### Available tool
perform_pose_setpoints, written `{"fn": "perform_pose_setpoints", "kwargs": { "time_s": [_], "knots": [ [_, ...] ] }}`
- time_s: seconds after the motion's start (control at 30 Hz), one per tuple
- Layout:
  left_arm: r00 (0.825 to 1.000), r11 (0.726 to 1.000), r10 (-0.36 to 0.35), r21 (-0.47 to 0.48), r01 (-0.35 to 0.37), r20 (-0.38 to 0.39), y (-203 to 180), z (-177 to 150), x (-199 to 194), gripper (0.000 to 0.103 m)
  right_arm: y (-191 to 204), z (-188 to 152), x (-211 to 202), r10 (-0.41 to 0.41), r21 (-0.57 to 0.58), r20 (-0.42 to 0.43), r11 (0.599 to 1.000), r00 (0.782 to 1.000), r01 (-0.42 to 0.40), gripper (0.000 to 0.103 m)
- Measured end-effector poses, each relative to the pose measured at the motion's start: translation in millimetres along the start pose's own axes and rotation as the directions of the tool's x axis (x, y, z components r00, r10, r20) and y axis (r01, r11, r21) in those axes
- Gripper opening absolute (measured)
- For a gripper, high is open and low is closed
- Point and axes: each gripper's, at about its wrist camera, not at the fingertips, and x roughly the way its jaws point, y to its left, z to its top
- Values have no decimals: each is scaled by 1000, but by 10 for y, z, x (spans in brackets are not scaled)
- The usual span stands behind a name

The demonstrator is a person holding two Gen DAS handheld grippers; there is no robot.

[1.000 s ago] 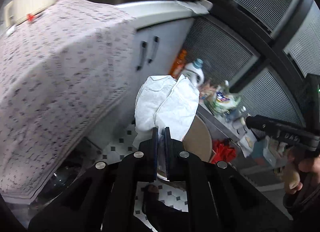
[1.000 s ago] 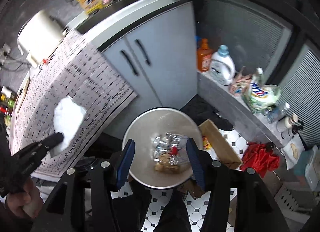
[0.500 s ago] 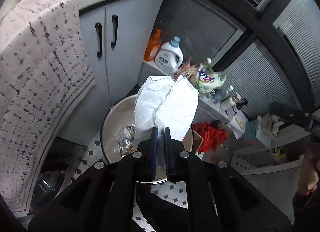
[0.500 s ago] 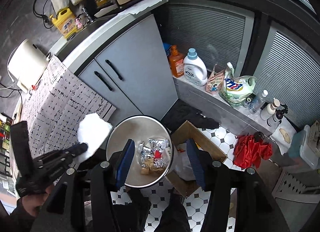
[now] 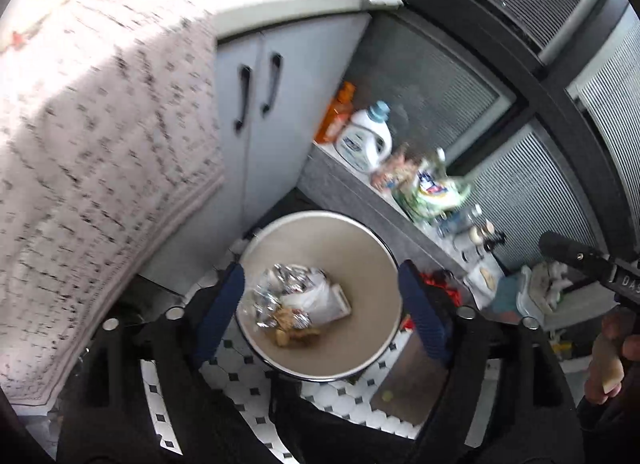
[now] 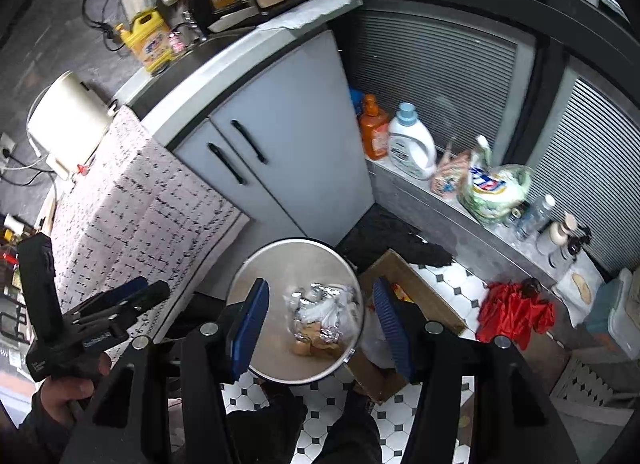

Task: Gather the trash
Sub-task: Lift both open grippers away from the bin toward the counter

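Left wrist view. Left claw (image 5: 320,300): jaws spread wide, having just been opening, nothing between the pads. Bin (image 5: 380,248), round, pale inside, stands on the tiled floor (image 5: 340,392) directly ahead of and below the claw, lower centre of frame; its mouth sits between the two blue pads. White tissue (image 5: 316,298) lies loose inside the bin, right of centre, on foil scraps (image 5: 280,280) and brown scraps. No long axis to speak of: crumpled heap. Right claw (image 5: 576,256) enters at right edge, its tip well apart from the bin. Patterned cloth (image 5: 100,143) hangs over the worktop at left; its surface is too blurred to tell whether any trash remains there.

Right wrist view. Right claw (image 6: 318,324): jaws partly apart, empty. Bin (image 6: 256,264) lies straight ahead and below, lower centre, its contents showing between the pads. Tissue and foil (image 6: 320,304) rest at the bottom. Left claw (image 6: 136,296) shows at lower left, between the bin rim and the cloth-covered worktop (image 6: 140,203), jaws parted, carrying nothing.

Judgement: the drop looks done; the tissue sits below both claws, and neither needs to reach it. For any further piece on the worktop, the left claw looks the nearer, the cloth lying beside it at frame left.
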Motion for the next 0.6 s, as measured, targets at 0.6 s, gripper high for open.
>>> {"fn": "perform_pose_setpoints", "kwargs": {
  "time_s": [0.6],
  "knots": [
    [941, 950, 258, -237, -205, 221, 912, 22, -1336, 97, 1343, 474, 127, 246, -239, 46, 944, 968, -228, 83]
  ]
}}
